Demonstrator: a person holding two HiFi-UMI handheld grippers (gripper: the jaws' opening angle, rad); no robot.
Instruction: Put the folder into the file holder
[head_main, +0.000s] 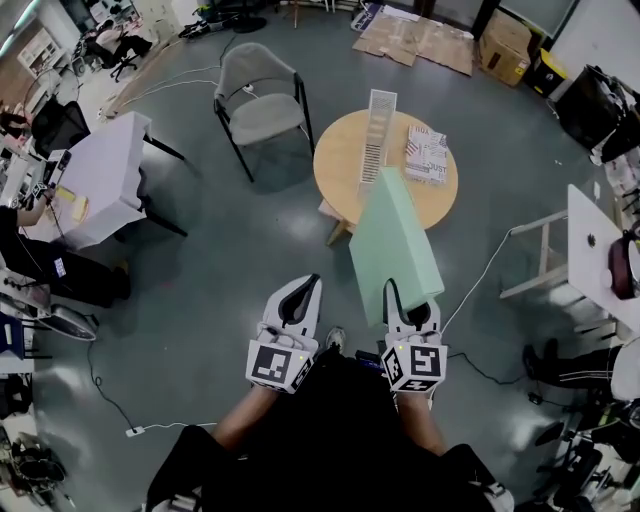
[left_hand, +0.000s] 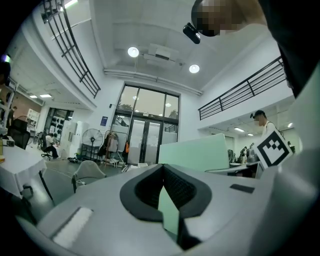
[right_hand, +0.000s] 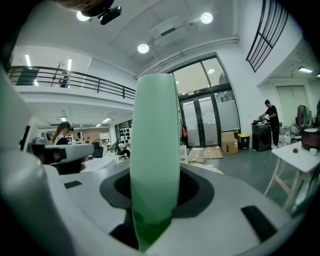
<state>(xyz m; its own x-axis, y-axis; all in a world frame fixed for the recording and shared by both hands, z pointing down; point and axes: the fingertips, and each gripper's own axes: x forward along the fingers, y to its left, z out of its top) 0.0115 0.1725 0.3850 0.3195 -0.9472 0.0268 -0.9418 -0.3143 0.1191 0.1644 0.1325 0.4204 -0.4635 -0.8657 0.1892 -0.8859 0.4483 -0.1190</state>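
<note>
The person stands on the grey floor with two hand-held grippers out in front, one in each hand. The right gripper has its jaws clamped on the near edge of one pale green folder. The folder sticks up and away from the person. In the right gripper view its thin edge rises straight out from between the dark pads. The left gripper carries nothing. Its two jaws are drawn together to a point, and its own view shows only a thin sliver of the folder's green behind them. The left gripper sits just beside the right one, not touching the folder.

Ahead stands one round wooden table. On it are two things: one white slotted file holder, long and narrow, and beside it to the right one stack of printed papers. The two are near each other but apart. From the head view the folder's far end reaches the table's near rim, just short of the file holder, and the folder is not in it.

One grey chair stands left of the round table, well apart from the person. One white table is further left, and flattened cardboard lies on the floor beyond.
</note>
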